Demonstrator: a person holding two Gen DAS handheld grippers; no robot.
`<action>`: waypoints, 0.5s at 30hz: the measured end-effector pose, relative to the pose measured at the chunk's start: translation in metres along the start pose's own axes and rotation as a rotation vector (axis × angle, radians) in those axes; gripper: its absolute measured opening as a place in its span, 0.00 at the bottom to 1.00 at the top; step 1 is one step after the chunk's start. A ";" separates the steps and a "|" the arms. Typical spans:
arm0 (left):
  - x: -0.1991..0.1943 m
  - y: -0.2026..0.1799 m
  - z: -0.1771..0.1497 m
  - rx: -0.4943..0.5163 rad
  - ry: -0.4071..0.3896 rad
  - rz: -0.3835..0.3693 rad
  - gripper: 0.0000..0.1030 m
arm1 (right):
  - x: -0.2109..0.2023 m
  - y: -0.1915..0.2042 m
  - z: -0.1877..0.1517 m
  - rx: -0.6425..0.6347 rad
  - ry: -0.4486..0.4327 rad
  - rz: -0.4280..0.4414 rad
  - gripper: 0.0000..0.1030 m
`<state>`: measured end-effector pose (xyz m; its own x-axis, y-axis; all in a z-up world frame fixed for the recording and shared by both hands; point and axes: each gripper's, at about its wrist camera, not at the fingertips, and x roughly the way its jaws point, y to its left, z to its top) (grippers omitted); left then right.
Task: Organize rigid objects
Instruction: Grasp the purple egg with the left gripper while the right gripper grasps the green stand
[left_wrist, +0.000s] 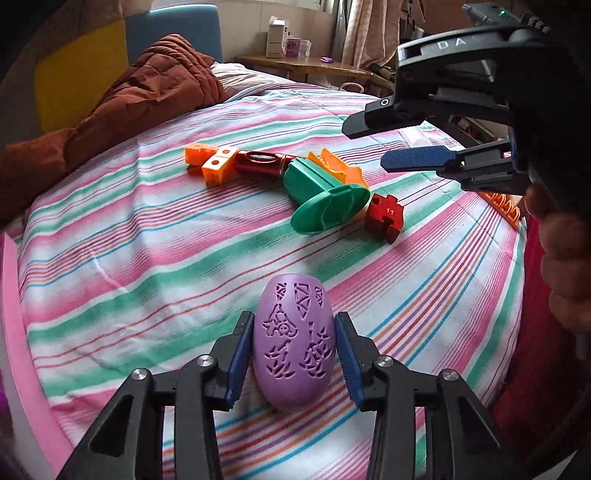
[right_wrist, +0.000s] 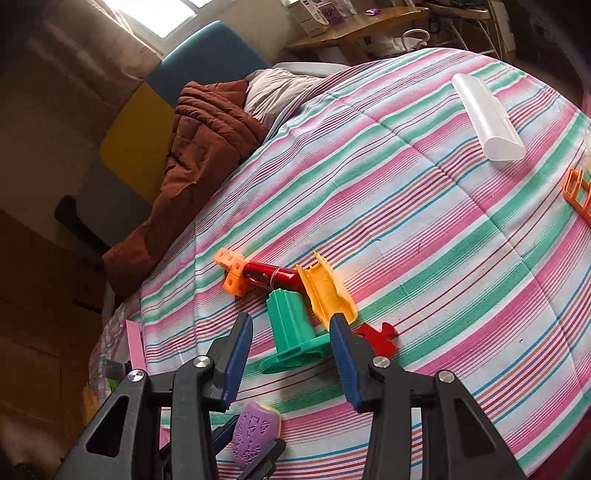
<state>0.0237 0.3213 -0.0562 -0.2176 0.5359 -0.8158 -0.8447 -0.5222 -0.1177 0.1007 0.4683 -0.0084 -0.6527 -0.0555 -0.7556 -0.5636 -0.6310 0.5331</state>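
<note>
Left gripper (left_wrist: 293, 345) clenched on the purple embossed oval piece (left_wrist: 293, 343) – blue pads pressing both sides, low on the striped bedspread (left_wrist: 147, 258). Right gripper (right_wrist: 291, 354) released, nothing between its fingers (hovers above the green stand piece (right_wrist: 291, 332)). Toy cluster at 12 o'clock from the oval: orange cubes (left_wrist: 210, 160), red cylinder (left_wrist: 258, 164), red puzzle piece (left_wrist: 384, 218).

"11" on red puzzle piece (left_wrist: 384, 218), seemingly
</note>
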 end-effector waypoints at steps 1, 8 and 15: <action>-0.005 0.003 -0.007 -0.017 -0.004 0.001 0.43 | 0.001 0.002 -0.001 -0.011 0.005 -0.003 0.38; -0.036 0.023 -0.047 -0.101 -0.029 0.020 0.43 | 0.010 0.014 -0.006 -0.100 0.044 -0.040 0.32; -0.048 0.026 -0.068 -0.093 -0.053 0.048 0.42 | 0.033 0.046 0.000 -0.254 0.099 -0.132 0.32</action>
<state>0.0456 0.2372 -0.0585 -0.2841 0.5419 -0.7910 -0.7841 -0.6061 -0.1335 0.0532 0.4377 -0.0087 -0.5222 -0.0271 -0.8524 -0.4877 -0.8104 0.3246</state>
